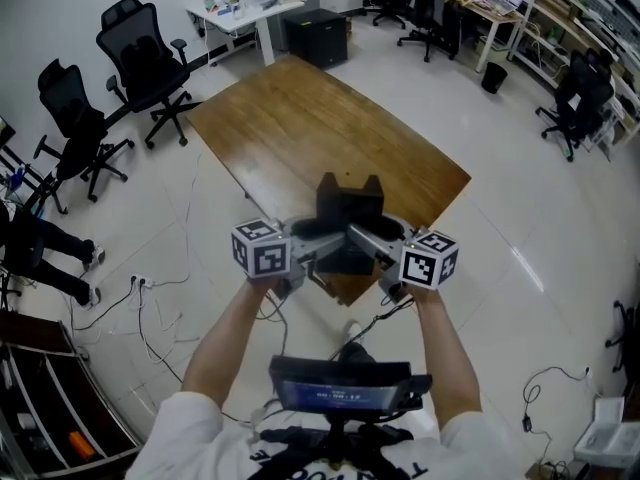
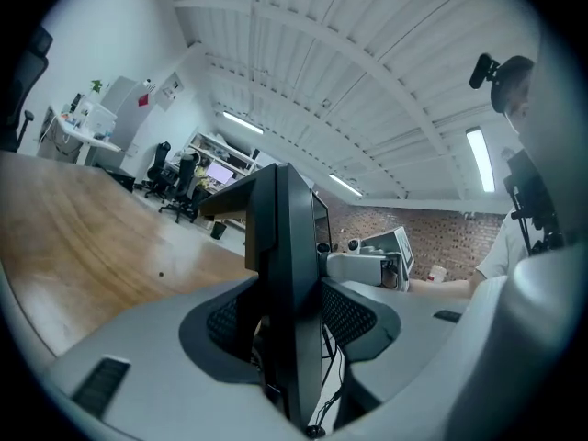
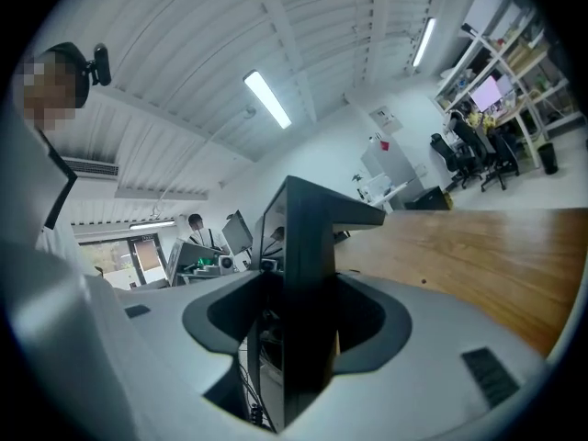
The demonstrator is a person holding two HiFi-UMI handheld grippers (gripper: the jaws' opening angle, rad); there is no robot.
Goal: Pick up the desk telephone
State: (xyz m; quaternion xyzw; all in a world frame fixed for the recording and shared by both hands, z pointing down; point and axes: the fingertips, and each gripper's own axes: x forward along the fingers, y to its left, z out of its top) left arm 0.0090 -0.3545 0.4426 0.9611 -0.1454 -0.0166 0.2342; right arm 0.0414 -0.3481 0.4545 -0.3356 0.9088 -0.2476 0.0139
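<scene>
Your left tool (image 1: 322, 250) and right tool (image 1: 372, 248) each grip the black desk telephone (image 1: 350, 206), one from either side, jaws pressed on its flat body. The wooden counter (image 1: 300, 118) spreads out beyond. You hold the telephone up between the tools, over the counter's near corner. Black office chairs (image 1: 140, 63) stand on the floor to your left.

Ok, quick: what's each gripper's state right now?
Left gripper: closed on the desk telephone, clamping one side.
Right gripper: closed on the desk telephone, clamping the opposite side.
</scene>
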